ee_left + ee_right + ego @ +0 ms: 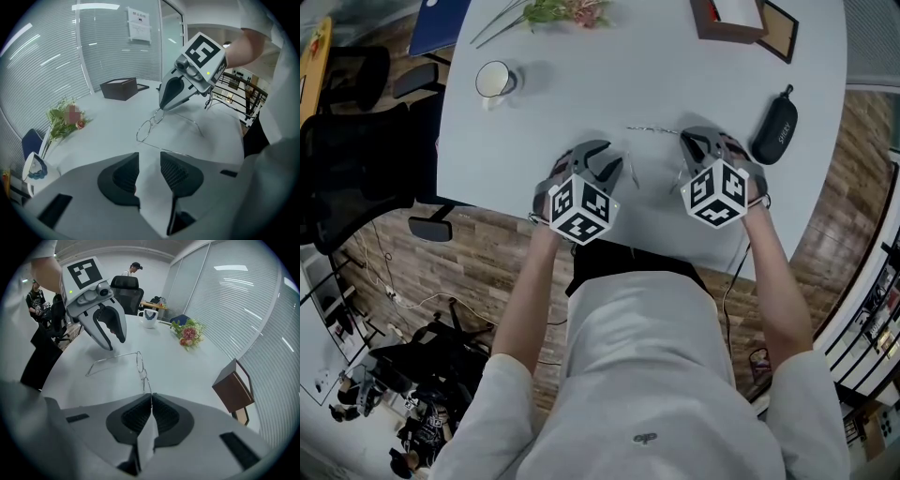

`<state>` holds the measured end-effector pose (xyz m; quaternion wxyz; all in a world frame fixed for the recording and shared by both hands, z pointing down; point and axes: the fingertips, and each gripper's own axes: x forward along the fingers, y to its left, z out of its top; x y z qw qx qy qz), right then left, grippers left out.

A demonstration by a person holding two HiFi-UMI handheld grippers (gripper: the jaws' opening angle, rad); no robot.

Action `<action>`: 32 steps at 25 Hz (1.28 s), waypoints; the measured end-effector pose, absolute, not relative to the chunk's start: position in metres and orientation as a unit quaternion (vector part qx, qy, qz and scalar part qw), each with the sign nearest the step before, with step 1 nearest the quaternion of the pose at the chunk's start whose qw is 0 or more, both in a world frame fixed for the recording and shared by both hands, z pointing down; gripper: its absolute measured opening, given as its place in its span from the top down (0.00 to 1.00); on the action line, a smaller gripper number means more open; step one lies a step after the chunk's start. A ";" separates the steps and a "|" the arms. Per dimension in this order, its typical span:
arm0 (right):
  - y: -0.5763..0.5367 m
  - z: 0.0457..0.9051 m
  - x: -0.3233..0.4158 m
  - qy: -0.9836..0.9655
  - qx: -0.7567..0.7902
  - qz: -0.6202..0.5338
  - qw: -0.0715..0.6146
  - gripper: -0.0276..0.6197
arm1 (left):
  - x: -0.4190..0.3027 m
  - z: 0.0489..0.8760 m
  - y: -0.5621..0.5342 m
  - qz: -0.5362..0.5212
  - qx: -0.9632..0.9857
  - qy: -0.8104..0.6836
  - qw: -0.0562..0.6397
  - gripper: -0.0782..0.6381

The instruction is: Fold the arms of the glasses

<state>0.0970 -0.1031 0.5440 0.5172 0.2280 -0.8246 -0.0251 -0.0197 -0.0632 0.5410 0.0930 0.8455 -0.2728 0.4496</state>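
Holding step: right gripper (151,398) pinched shut on glasses (139,363) rim, steadying. left gripper (149,161) parted, empty, near closest arm (164,150). Next, likely: swing that arm inward, gently.

Steep overhead head view; two low, close gripper views facing each other across the glasses (144,131).

Nothing reads clearly from where I stand. The black glasses case (775,125), upper right of the head view, bears white lettering too small to make out. A paper notice (139,26) on the glass wall, top of the left gripper view, shows only blurred print.
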 end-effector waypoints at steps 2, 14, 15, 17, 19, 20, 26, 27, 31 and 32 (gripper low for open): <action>-0.103 0.544 0.098 -0.824 0.228 -0.024 0.517 0.93 | -0.018 0.541 -0.064 0.449 0.846 -0.272 0.095 0.68; -0.099 0.542 0.100 -0.823 0.230 -0.016 0.519 0.93 | -0.005 0.548 -0.065 0.447 0.848 -0.266 0.104 0.69; -0.098 0.542 0.100 -0.823 0.230 -0.016 0.519 0.93 | -0.004 0.549 -0.065 0.447 0.848 -0.265 0.105 0.69; -0.097 0.542 0.101 -0.823 0.230 -0.015 0.520 0.93 | -0.002 0.550 -0.067 0.446 0.848 -0.264 0.106 0.69; -0.097 0.542 0.101 -0.823 0.230 -0.013 0.519 0.93 | 0.001 0.551 -0.068 0.443 0.850 -0.264 0.109 0.69; -0.096 0.542 0.101 -0.823 0.230 -0.012 0.519 0.93 | 0.002 0.551 -0.068 0.441 0.851 -0.264 0.110 0.70; -0.091 0.541 0.101 -0.825 0.228 -0.008 0.516 0.93 | 0.010 0.551 -0.070 0.436 0.853 -0.263 0.112 0.70; -0.091 0.541 0.101 -0.826 0.228 -0.007 0.516 0.93 | 0.011 0.551 -0.070 0.434 0.854 -0.263 0.113 0.70; -0.088 0.540 0.099 -0.826 0.225 -0.006 0.517 0.93 | 0.014 0.551 -0.070 0.429 0.857 -0.261 0.120 0.70; -0.087 0.540 0.099 -0.826 0.224 -0.006 0.517 0.93 | 0.015 0.551 -0.070 0.428 0.857 -0.260 0.121 0.70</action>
